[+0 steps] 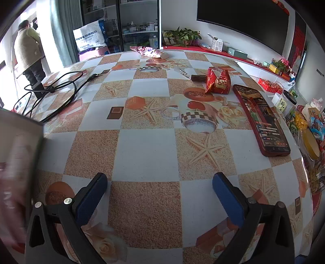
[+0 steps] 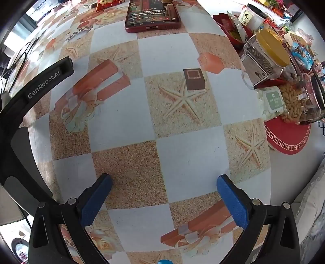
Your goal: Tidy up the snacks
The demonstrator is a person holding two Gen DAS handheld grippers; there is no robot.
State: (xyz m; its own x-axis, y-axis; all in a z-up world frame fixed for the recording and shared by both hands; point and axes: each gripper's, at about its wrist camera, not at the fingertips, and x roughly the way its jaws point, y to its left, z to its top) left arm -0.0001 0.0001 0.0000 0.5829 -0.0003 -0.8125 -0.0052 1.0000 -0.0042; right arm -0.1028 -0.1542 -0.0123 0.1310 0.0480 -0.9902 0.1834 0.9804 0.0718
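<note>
The red snack packets (image 1: pixel 218 82) lie loose toward the far middle of the worktop (image 1: pixel 146 146), touching one another and just beside the top end of a red-cased phone (image 1: pixel 262 119); a patterned snack bag (image 1: pixel 147 51) lies alone at the far edge; the rest of the snacks are already gathered on a red tray (image 2: pixel 288 138) at the right rim, where a yellow-lidded jar (image 2: pixel 266 54), a white-lidded jar (image 2: pixel 251 17) and a heap of peanuts (image 2: pixel 292 103) crowd together. A black cable (image 1: pixel 61 91) trails over the left side of the worktop, well apart from any snack.

The left hand-held gripper (image 1: pixel 160 188) is tilted down over bare cloth, its blue pads spread wide with nothing between them; the right hand-held gripper (image 2: pixel 164 188) points straight down at the worktop, likewise fully spread and holding nothing; the left one's black body shows at the left edge of the right wrist view.

By my reading this is the opening of the job, no item yet picked; the stray red packets look like the natural first target. Reaching them means travelling forward past the phone without nudging it; the packets are crinkly and light, so the pads should close across a pinched end, not the puffed middle; then carry toward the tray, where free room is scarce.
</note>
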